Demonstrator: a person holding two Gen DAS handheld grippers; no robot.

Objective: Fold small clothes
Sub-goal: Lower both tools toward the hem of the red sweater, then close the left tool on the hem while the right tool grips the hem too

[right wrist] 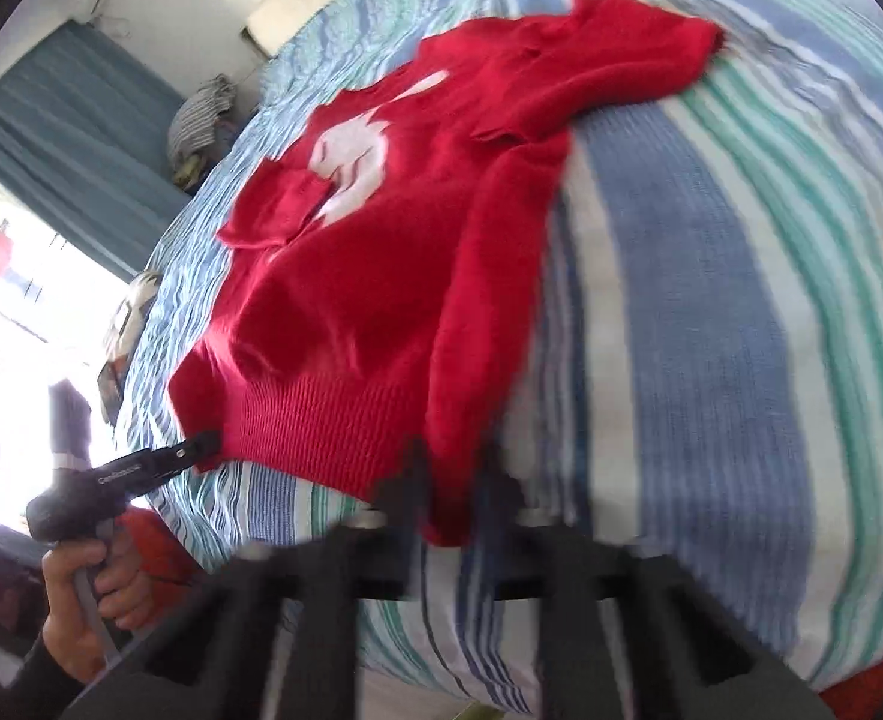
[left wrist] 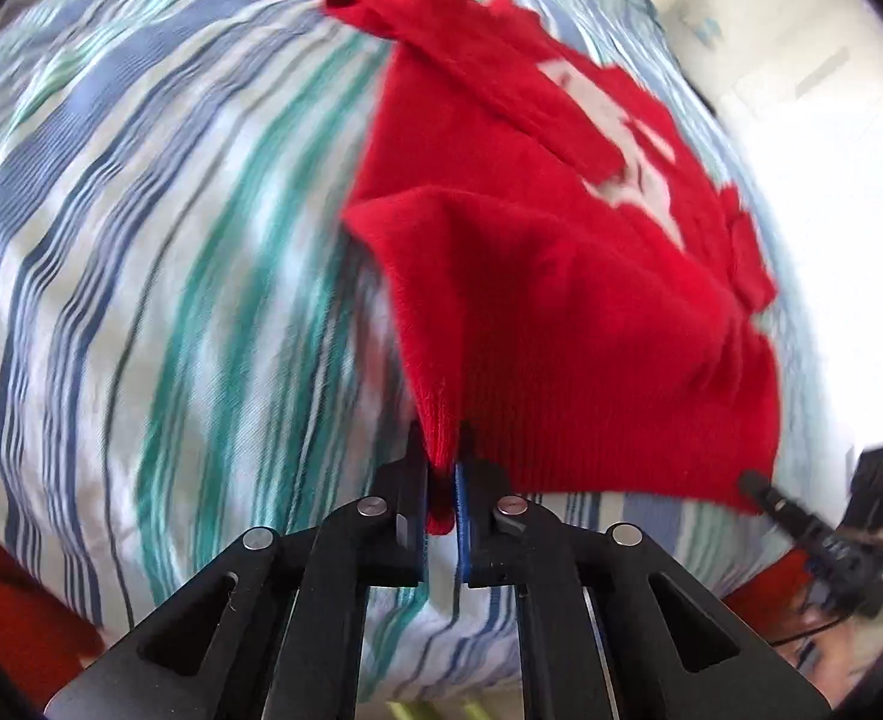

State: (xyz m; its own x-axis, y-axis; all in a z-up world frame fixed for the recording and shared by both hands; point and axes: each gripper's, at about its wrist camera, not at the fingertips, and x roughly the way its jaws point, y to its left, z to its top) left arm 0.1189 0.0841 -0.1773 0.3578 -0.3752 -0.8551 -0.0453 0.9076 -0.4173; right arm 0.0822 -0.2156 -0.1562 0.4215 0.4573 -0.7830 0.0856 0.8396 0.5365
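Jaws of both grippers, left (left wrist: 441, 483) and right (right wrist: 450, 480), clamped on the red sweater's (left wrist: 561, 276) ribbed hem, one corner each; sweater lies on striped bed (left wrist: 141, 300).

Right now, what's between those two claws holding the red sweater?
Only the sweater's ribbed hem, stretched above the striped bedsheet between left gripper and right gripper; both views show it.

Bare striped bedsheet (right wrist: 741, 300) beside red sweater (right wrist: 381, 252), clutter (right wrist: 201, 114) along far edge
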